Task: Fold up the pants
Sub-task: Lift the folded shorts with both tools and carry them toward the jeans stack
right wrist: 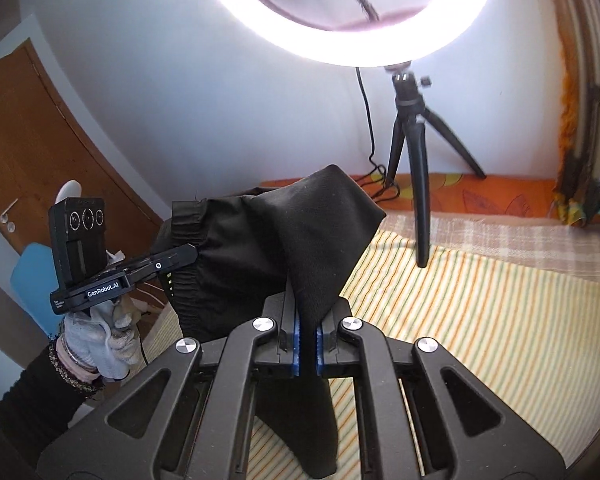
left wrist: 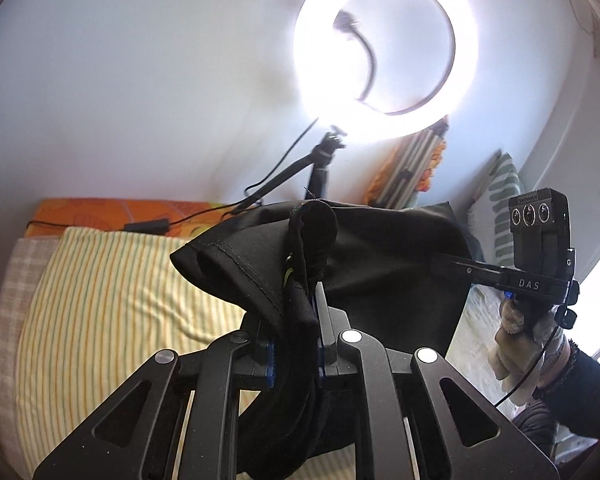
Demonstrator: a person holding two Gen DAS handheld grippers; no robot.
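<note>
L gripper [left wrist: 314,300] is clamped on the elastic waistband end of the black pants [left wrist: 380,256], fabric bunched btwn its blue pads and trailing down thru the linkage; R gripper [right wrist: 307,328] is likewise pinched tight on a fold of the same garment, cloth rising in a peak above the jaws and hanging below them. Pants are held aloft btwn both tools, stretched across above the yellow striped sheet [right wrist: 480,320], w/ no part seen resting on it. Background: lit ring light [right wrist: 340,20] on a black tripod [right wrist: 414,152] standing at the far edge of the bed, wooden door [right wrist: 40,132] to the left in R wrist view.
</note>
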